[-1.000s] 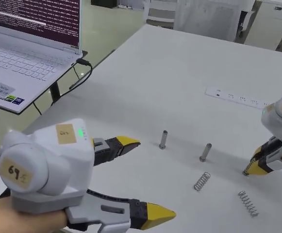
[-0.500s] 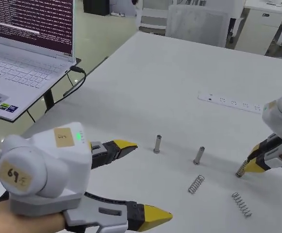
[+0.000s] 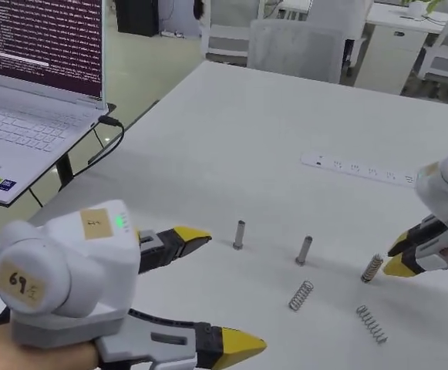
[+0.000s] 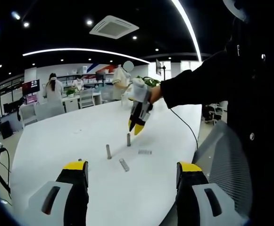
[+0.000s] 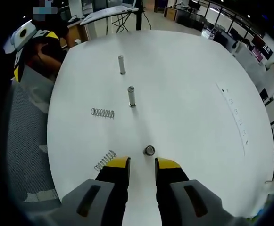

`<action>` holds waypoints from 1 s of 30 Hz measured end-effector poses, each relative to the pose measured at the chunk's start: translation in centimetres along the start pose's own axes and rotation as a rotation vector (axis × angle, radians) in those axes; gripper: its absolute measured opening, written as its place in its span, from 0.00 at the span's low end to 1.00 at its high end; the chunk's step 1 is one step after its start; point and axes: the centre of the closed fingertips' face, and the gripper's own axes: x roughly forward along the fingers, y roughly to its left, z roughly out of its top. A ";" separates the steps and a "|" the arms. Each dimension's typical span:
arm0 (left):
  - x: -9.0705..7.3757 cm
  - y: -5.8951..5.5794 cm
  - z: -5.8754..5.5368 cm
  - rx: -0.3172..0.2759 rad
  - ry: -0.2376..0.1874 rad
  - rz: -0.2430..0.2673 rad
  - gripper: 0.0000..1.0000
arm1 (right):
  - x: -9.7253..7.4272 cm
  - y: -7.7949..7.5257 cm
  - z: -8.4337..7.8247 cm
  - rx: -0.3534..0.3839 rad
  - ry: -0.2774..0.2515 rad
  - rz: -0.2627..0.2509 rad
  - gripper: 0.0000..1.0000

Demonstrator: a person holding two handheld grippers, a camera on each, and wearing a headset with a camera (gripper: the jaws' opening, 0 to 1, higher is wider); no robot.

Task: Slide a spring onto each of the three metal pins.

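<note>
Three metal pins stand in a row on the white table (image 3: 285, 116): a bare left pin (image 3: 239, 233), a bare middle pin (image 3: 304, 250), and a right pin with a spring (image 3: 372, 267) sleeved over it. In the right gripper view that sleeved pin (image 5: 149, 150) stands just beyond my right gripper (image 5: 141, 165), which is open and holds nothing. The right gripper (image 3: 397, 256) sits just right of the sleeved pin. Two loose springs lie flat: one (image 3: 301, 295) below the middle pin, another (image 3: 371, 324) nearer the front. My left gripper (image 3: 224, 291) is wide open, left of the pins.
A white power strip (image 3: 355, 168) lies farther back on the table. An open laptop (image 3: 31, 92) stands on a separate stand at the left, its cable hanging beside the table edge. Chairs and desks stand beyond the far edge.
My right gripper has let go of the spring, which now stands on the right pin, and has drawn back slightly to the right. The head camera has shifted; the left gripper stays open.
</note>
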 end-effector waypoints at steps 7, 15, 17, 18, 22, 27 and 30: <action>0.0 -0.2 0.1 0.005 -0.004 -0.009 0.73 | -0.3 1.3 -0.6 0.023 -0.016 -0.005 0.19; -0.1 -0.4 0.1 0.005 -0.005 -0.015 0.73 | -0.2 2.9 -1.5 0.062 -0.035 0.000 0.18; -0.2 -0.5 0.1 0.006 -0.004 -0.017 0.73 | 0.0 3.5 -1.7 0.069 -0.035 0.005 0.18; -0.2 -0.6 0.1 0.007 -0.004 -0.019 0.73 | 0.1 3.7 -1.8 0.072 -0.036 0.007 0.18; -0.3 -0.8 0.3 0.012 -0.006 -0.021 0.73 | 0.5 4.5 -2.1 0.090 -0.045 0.018 0.18; -0.4 -1.0 0.4 0.020 -0.009 -0.026 0.72 | 1.4 5.5 -2.4 0.109 -0.045 0.036 0.18; -0.5 -1.1 0.4 0.023 -0.009 -0.028 0.72 | 2.0 5.8 -2.6 0.117 -0.044 0.043 0.18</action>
